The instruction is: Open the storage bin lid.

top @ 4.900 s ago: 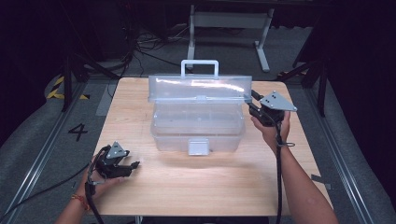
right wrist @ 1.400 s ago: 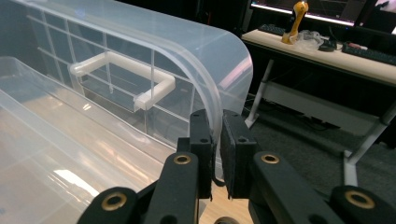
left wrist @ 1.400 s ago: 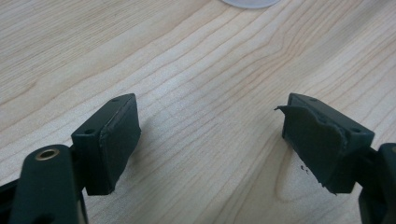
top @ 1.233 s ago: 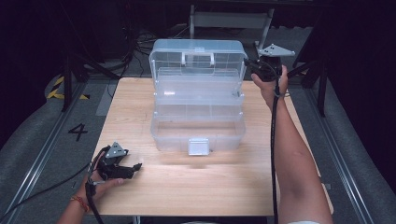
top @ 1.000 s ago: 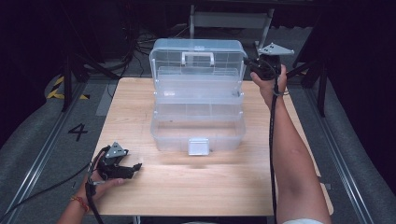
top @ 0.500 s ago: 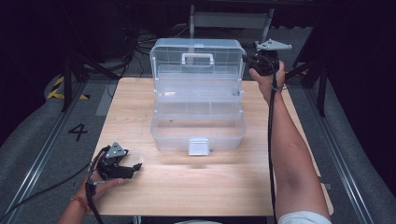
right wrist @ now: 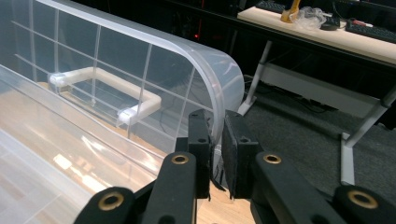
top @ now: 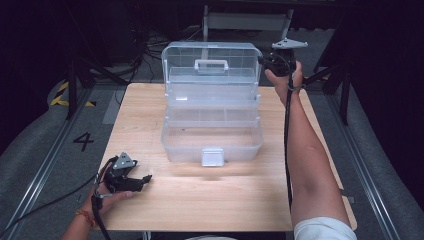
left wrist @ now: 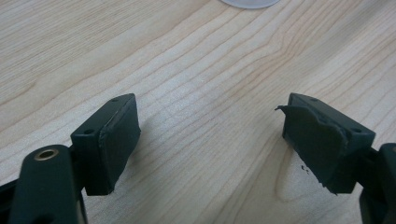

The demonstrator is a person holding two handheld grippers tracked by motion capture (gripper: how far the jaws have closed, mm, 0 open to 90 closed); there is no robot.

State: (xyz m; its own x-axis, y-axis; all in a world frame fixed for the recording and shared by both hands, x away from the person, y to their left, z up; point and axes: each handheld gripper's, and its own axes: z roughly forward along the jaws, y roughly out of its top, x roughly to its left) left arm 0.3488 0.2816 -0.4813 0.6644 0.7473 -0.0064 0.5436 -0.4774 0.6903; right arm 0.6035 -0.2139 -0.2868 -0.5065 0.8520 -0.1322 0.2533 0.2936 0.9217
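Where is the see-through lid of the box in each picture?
High view: the lid stands upright at top middle, the right tool shut on its right edge.
Left gripper view: I can't make it out.
Right gripper view: the lid curves across the left.
Shared landmark: the white handle.

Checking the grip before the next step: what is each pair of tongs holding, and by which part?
Right tongs pinch the clear plastic toolbox lid at its side rim. Left tongs hold nothing.

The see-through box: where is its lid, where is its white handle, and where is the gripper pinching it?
lid (top: pixel 210 82): high view, raised clear panel.
white handle (top: pixel 211 64): high view, top bar.
right gripper (right wrist: pixel 217 144): right gripper view, jaws clamping lid edge.
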